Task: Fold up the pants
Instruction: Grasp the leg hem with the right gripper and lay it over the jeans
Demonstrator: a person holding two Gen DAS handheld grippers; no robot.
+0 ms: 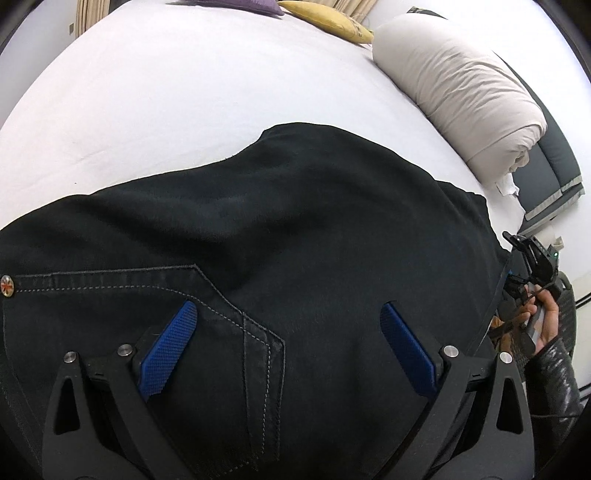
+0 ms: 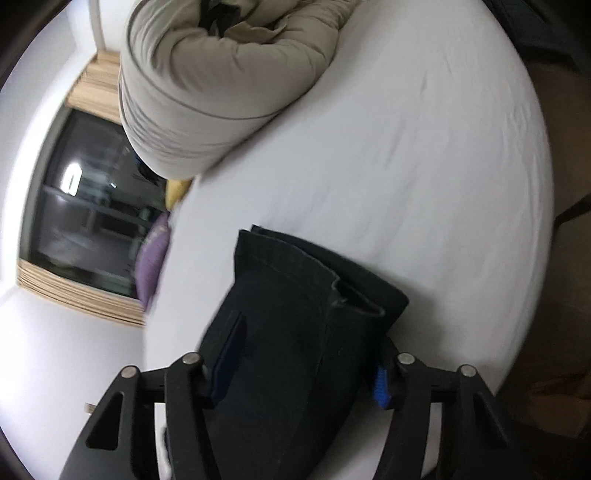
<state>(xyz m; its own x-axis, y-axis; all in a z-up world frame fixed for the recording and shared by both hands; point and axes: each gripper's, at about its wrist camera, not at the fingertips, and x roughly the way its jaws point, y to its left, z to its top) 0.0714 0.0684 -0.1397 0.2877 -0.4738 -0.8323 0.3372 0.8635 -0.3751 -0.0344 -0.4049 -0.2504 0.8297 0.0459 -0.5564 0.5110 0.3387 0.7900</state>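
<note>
Black denim pants (image 1: 295,229) lie on a white bed (image 1: 166,92). In the left wrist view my left gripper (image 1: 288,314) is open, its blue pads (image 1: 170,343) spread wide just above the seat and back pocket (image 1: 236,332). In the right wrist view the leg ends with their hems (image 2: 314,280) lie stacked on the sheet (image 2: 406,166). My right gripper (image 2: 306,354) is open and straddles the legs, one blue pad (image 2: 229,362) on each side. The right gripper also shows in the left wrist view (image 1: 532,266), held by a hand at the pants' right edge.
A rolled beige duvet (image 1: 461,92) lies on the far right of the bed; it also fills the top of the right wrist view (image 2: 221,92). A yellow cushion (image 1: 328,18) and a purple cushion (image 1: 240,5) sit at the bed's far end. A dark window (image 2: 85,206) is beyond.
</note>
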